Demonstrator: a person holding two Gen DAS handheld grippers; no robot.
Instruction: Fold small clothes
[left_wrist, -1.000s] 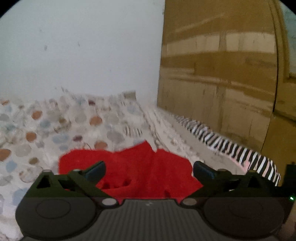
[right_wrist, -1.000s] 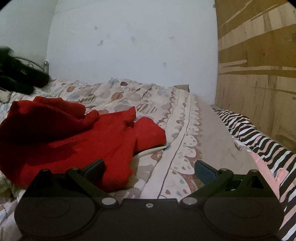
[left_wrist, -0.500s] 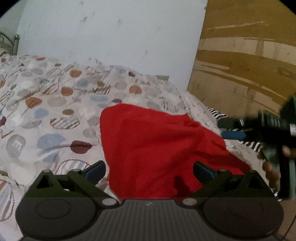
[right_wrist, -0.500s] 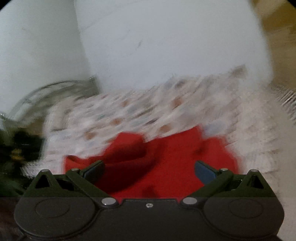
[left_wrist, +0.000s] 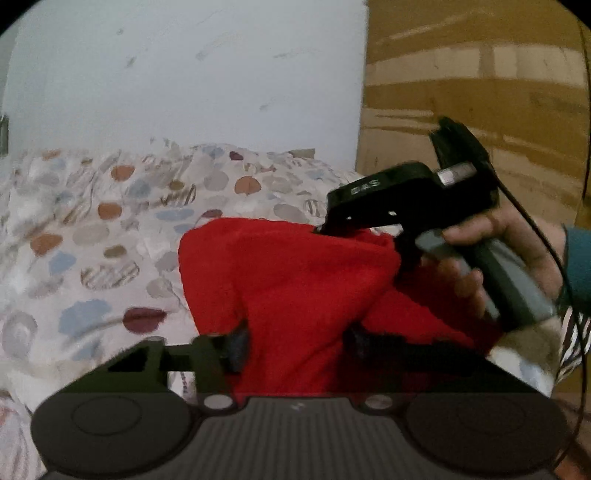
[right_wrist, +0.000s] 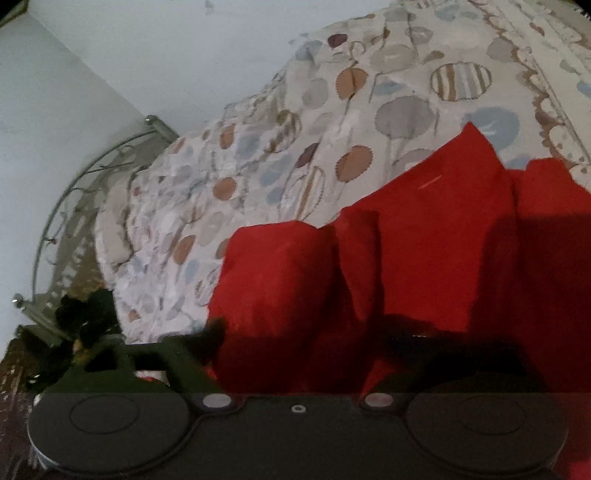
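A red garment (left_wrist: 295, 280) lies bunched on the bed and fills the space between both pairs of fingers. My left gripper (left_wrist: 295, 343) has its fingers narrowed onto a fold of the red cloth. My right gripper (right_wrist: 303, 339) is also closed in on the red garment (right_wrist: 424, 236), with cloth pressed between its fingers. In the left wrist view the right gripper's black body (left_wrist: 399, 199) and the hand holding it sit on the garment's far right edge, tilted down.
The bedspread (left_wrist: 110, 221) has coloured circles on white. A white wall (left_wrist: 184, 74) is behind and a wooden panel (left_wrist: 472, 92) to the right. A metal bed frame (right_wrist: 74, 206) and a dark object (right_wrist: 85, 317) show at the right wrist view's left.
Both grippers moved in onto the red garment and closed from wide open to gripping the cloth. The right gripper swung left and tilted down over the garment.
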